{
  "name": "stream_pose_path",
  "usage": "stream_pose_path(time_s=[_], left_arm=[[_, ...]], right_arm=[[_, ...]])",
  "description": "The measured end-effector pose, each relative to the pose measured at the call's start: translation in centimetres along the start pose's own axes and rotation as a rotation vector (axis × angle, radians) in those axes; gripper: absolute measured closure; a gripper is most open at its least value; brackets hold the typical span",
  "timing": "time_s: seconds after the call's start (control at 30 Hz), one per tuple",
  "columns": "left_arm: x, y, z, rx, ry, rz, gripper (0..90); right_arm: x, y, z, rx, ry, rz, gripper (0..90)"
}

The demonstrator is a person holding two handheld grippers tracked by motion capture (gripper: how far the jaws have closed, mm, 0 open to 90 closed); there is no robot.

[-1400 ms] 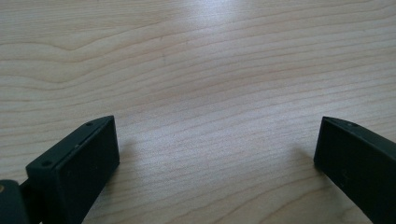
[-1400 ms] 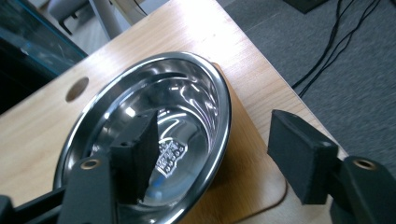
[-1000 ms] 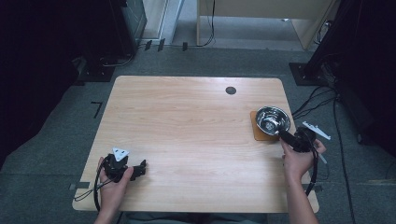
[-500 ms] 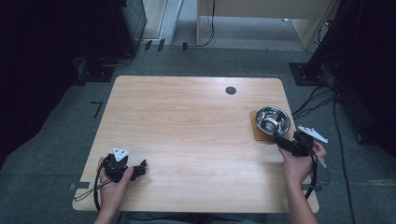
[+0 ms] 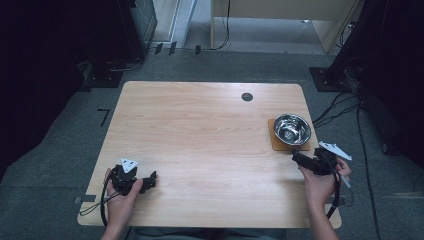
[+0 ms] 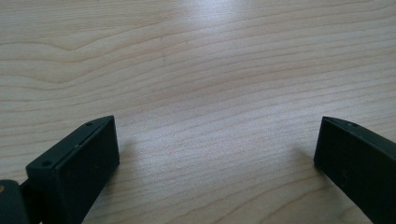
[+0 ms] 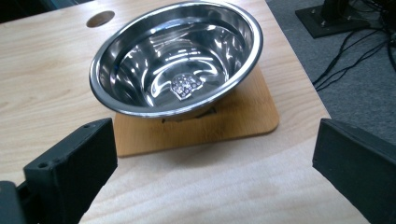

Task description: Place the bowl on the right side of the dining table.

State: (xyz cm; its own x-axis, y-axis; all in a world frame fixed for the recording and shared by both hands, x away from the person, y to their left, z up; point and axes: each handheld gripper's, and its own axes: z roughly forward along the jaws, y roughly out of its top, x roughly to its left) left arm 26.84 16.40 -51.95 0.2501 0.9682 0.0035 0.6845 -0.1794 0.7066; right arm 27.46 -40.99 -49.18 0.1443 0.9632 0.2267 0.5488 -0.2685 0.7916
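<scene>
Steel bowl [image 7: 176,60] on wooden coaster [image 7: 247,116]

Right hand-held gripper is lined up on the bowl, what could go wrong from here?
1. The round shiny steel bowl has a thin, slick rim; open jaws of the right hand-held gripper might slip off.
2. A nudge might slide it off the square wooden mat.
3. Both sit near the light wooden table edge.

No legible text anywhere; dark mark on wooden board [image 7: 205,122] under bowl [image 7: 176,56], possibly logo, unreadable.
</scene>
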Motion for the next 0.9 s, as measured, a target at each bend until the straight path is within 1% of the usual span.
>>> stream_pose_path(time_s=[0.03,0.07,0.13,0.4,0.6,0.9], left_arm=[[0.0,0.0,0.0,0.0,0.0,0.0,0.0],[0.0,0.0,0.0,0.0,0.0,0.0,0.0],[0.0,0.0,0.0,0.0,0.0,0.0,0.0],[0.0,0.0,0.0,0.0,0.0,0.0,0.0],[0.0,0.0,0.0,0.0,0.0,0.0,0.0],[0.0,0.0,0.0,0.0,0.0,0.0,0.0]], right_arm=[[0.0,0.0,0.0,0.0,0.0,0.0,0.0],[0.0,-0.3,-0.3,-0.003,-0.014,0.003,0.0],[-0.1,-0.5,-0.4,-0.006,-0.014,0.006,0.0],[-0.1,-1.2,-0.8,0.013,-0.003,-0.013,0.0],[-0.2,-1.9,-1.1,0.033,-0.002,-0.029,0.0],[-0.3,-2.7,-1.6,0.05,-0.006,-0.039,0.0]])
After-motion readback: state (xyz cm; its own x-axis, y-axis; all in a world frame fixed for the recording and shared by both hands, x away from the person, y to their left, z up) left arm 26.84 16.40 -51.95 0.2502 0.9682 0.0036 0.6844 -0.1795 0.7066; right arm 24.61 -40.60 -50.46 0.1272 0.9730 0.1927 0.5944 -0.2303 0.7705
